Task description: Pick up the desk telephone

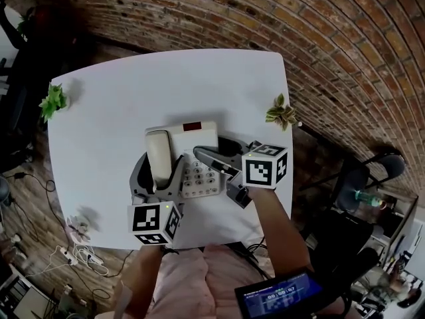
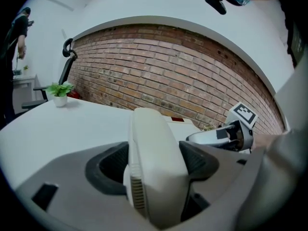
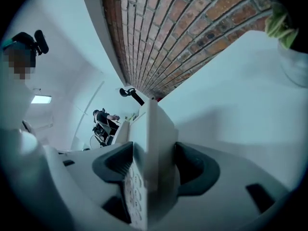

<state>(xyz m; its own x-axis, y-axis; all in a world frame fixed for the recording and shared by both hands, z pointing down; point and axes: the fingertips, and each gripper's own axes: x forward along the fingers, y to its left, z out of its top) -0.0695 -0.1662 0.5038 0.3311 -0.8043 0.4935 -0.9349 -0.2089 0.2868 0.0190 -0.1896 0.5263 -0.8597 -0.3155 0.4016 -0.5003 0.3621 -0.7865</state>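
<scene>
A cream desk telephone with a keypad sits in the middle of the white table. Its handset lies along the phone's left side. My left gripper straddles the handset's near end; in the left gripper view the handset fills the gap and both pads press its sides. My right gripper comes in from the right over the keypad. In the right gripper view the telephone's base edge stands upright between the jaws, clamped by the pads.
Small potted plants stand at the table's left edge, right edge and near-left corner. A brick wall runs behind the table. A dark chair stands at the right, and cables lie on the floor at the left.
</scene>
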